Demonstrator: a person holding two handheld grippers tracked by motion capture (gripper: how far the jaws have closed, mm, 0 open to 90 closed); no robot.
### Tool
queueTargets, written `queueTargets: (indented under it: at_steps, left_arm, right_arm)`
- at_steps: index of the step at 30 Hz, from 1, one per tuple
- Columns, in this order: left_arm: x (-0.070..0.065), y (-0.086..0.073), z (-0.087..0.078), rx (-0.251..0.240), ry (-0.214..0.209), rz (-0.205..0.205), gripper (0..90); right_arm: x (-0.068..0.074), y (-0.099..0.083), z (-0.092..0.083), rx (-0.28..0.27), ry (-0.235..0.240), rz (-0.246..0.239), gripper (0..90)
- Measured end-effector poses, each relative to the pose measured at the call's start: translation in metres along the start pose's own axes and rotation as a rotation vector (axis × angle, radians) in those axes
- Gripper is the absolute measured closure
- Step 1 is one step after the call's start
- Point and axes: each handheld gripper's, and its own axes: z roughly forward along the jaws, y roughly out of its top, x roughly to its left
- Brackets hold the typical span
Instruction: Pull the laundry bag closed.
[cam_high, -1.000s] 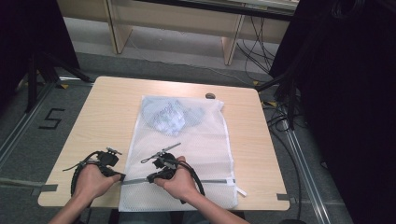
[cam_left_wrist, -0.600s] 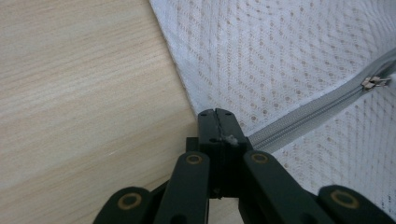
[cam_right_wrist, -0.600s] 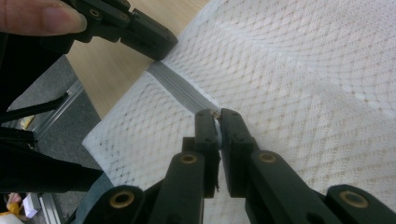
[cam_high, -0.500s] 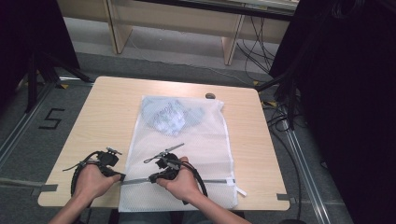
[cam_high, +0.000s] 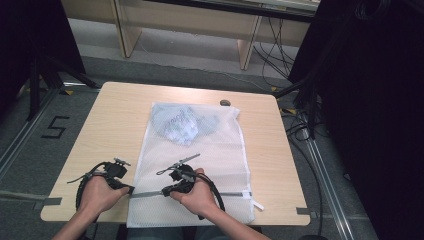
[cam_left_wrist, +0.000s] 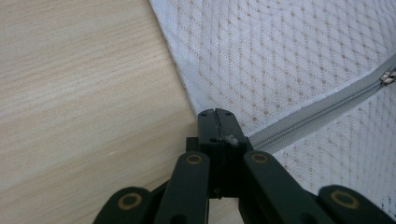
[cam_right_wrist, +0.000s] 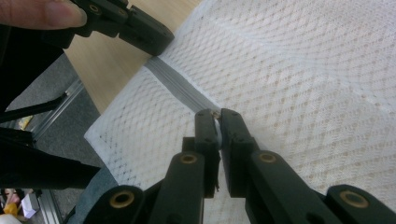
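A white mesh laundry bag (cam_high: 200, 165) with a fine honeycomb weave lies flat on the pale wooden tabletop (cam_high: 115, 120), with a crumpled bluish cloth (cam_high: 182, 122) inside at its far end. The left tool (cam_left_wrist: 217, 122), jaws pressed together, pinches the bag's edge at the end of the grey zipper (cam_left_wrist: 322, 109). The right tool (cam_right_wrist: 217, 122) pinches the small metal zipper slider (cam_right_wrist: 215, 113). Grey floor surrounds the tabletop.

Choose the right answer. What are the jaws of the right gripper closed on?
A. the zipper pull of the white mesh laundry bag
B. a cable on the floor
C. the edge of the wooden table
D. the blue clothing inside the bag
A: in the right gripper view the right gripper pinches the small zipper pull where the grey zipper crosses the mesh laundry bag.
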Motion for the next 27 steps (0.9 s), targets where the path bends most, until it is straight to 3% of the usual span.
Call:
queueTargets:
  at_steps: [21,22,23,26,27]
  left_arm:
    - [0.0,0.0,0.0,0.0,0.001,0.002,90.0]
    - [-0.001,0.0,0.0,-0.006,0.005,-0.009,90.0]
    - [-0.004,-0.001,0.001,-0.011,0.001,-0.047,90.0]
    - [-0.004,-0.001,0.0,-0.008,0.003,-0.042,90.0]
    - [-0.002,-0.001,0.0,-0.009,0.003,-0.022,90.0]
  right_arm:
    - [-0.004,-0.003,-0.008,-0.005,0.001,0.012,87.1]
    - [-0.005,-0.003,-0.009,-0.009,-0.003,0.006,87.1]
    - [-0.005,-0.003,-0.01,-0.005,-0.007,0.018,87.1]
    - [-0.005,-0.004,-0.011,-0.001,-0.015,0.026,87.1]
    - [-0.006,-0.005,-0.011,-0.01,-0.006,0.009,87.1]
